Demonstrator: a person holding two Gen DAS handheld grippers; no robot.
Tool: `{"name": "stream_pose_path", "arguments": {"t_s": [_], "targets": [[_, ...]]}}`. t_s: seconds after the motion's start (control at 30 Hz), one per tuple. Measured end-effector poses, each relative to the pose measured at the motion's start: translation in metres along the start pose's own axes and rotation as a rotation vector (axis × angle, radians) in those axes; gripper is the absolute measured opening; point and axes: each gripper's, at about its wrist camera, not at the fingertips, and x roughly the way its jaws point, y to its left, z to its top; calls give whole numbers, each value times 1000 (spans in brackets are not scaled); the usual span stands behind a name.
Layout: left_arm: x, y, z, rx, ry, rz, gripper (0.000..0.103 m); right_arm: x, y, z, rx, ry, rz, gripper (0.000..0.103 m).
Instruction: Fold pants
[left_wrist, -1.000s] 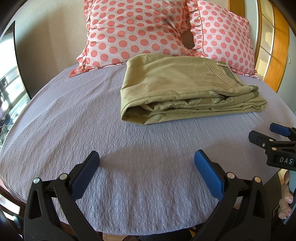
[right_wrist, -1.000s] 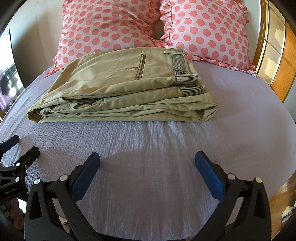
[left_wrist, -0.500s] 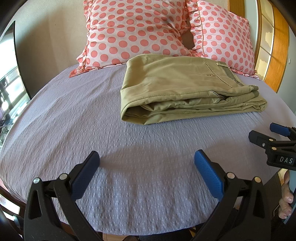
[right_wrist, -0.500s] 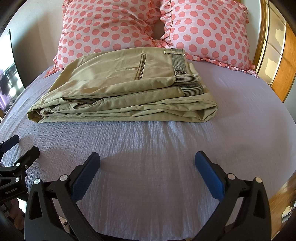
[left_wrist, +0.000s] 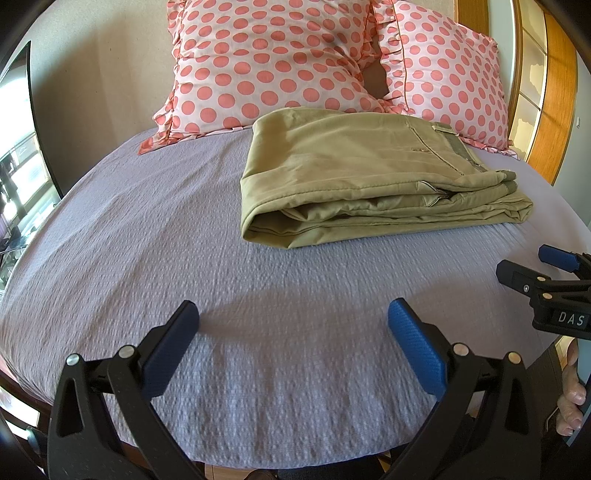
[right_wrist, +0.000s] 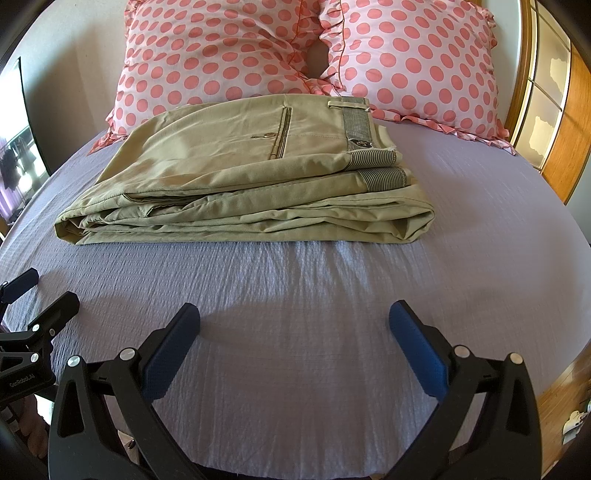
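Note:
Khaki pants (left_wrist: 354, 173) lie folded in a flat stack on the lilac bed sheet (left_wrist: 155, 243), in front of the pillows; in the right wrist view the pants (right_wrist: 240, 184) show a back pocket and a striped waistband on top. My left gripper (left_wrist: 291, 317) is open and empty, low over the sheet, well short of the pants. My right gripper (right_wrist: 293, 319) is open and empty too, near the bed's front edge. Each gripper shows at the edge of the other's view: the right one (left_wrist: 535, 269) and the left one (right_wrist: 40, 295).
Two pink polka-dot pillows (right_wrist: 221, 55) (right_wrist: 413, 59) lean against the wall behind the pants. A wooden-framed door (right_wrist: 546, 110) stands to the right of the bed. A dark screen and a window (left_wrist: 22, 147) are at the left. The bed's front edge (right_wrist: 332, 465) is just below the grippers.

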Motion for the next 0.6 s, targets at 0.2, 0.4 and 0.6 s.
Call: {"name": "stream_pose_path", "arguments": {"t_s": [0.2,0.4,0.6], "targets": [[0,0,0,0,1,0,101,0,0,0,1,0,0,102],[0,0,0,0,8,-1,101,0,0,1,1,0,-1,102],[0,1,4,-1,20,-3,101,0,0,1,1,0,-1,102]]}}
